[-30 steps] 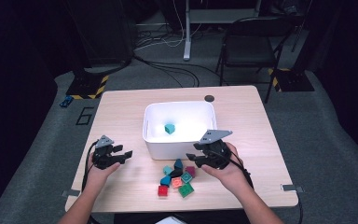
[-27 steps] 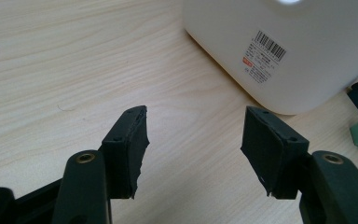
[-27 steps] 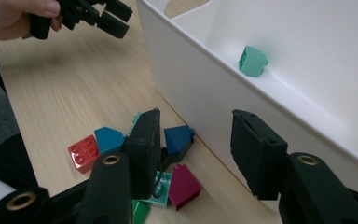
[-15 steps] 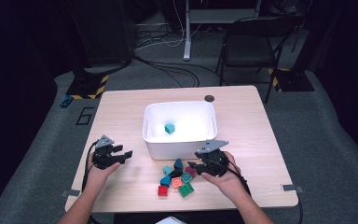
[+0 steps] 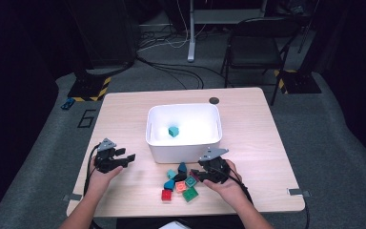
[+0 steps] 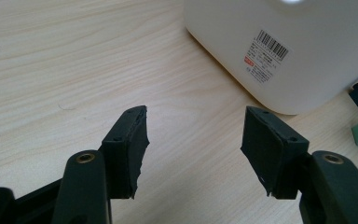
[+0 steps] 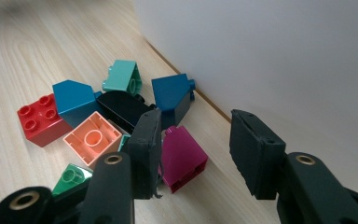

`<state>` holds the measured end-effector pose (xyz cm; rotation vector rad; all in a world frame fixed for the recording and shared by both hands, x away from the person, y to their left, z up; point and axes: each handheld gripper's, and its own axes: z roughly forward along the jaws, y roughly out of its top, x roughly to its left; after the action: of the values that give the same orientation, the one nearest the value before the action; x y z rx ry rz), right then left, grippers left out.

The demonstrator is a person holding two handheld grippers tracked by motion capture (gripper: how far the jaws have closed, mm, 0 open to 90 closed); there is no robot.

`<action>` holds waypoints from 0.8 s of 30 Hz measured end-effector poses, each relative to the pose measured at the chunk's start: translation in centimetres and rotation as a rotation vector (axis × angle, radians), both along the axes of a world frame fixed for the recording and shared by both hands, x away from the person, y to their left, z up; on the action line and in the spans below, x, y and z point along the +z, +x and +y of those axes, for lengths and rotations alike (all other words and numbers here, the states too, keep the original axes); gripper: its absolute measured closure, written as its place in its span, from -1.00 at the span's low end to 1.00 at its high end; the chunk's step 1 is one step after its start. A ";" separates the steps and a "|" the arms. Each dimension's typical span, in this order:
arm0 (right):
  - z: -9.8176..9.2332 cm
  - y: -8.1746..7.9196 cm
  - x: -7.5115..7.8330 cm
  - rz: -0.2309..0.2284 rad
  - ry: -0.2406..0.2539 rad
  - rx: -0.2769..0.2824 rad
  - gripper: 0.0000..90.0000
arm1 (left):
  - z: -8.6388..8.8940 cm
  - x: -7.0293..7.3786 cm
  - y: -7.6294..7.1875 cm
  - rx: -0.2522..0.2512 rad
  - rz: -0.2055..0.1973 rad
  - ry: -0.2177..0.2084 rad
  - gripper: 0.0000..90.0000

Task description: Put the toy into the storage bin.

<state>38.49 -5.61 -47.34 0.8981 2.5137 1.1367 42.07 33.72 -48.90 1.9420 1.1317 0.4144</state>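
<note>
Beside the white bin [image 5: 183,143], right gripper [image 5: 201,175] had dropped lower over the magenta brick [image 7: 182,157], jaws apart, gripping nothing; left gripper [image 5: 126,159] unmoved, released.

Black grippers [image 5: 132,158] with brass-coloured screws, grey triangular plates, seemingly black cables.

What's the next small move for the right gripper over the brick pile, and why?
Probably ease the right gripper a little further down and across so its open jaws straddle the magenta plastic brick, then close. That brick lies nearest, partly between the jaws beside the white plastic bin, and nothing is gripped yet. One teal brick already sits in the bin, so the pile looks bound there.
</note>
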 end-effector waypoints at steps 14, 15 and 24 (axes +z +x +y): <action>0.9 0.3 -1.8 0.031 -0.037 0.013 0.18 | 0.0 0.0 0.0 -0.001 -0.001 0.000 -0.11; 1.0 0.3 -1.8 0.034 -0.035 0.010 0.18 | 0.0 0.0 0.0 0.000 -0.001 0.000 -0.11; 0.7 0.6 -2.1 0.037 -0.040 0.015 0.29 | 0.0 0.0 0.0 -0.002 0.001 0.001 -0.11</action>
<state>39.05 -4.91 -49.47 0.8993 2.5675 1.0796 42.07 33.74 -48.87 1.9441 1.1305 0.4124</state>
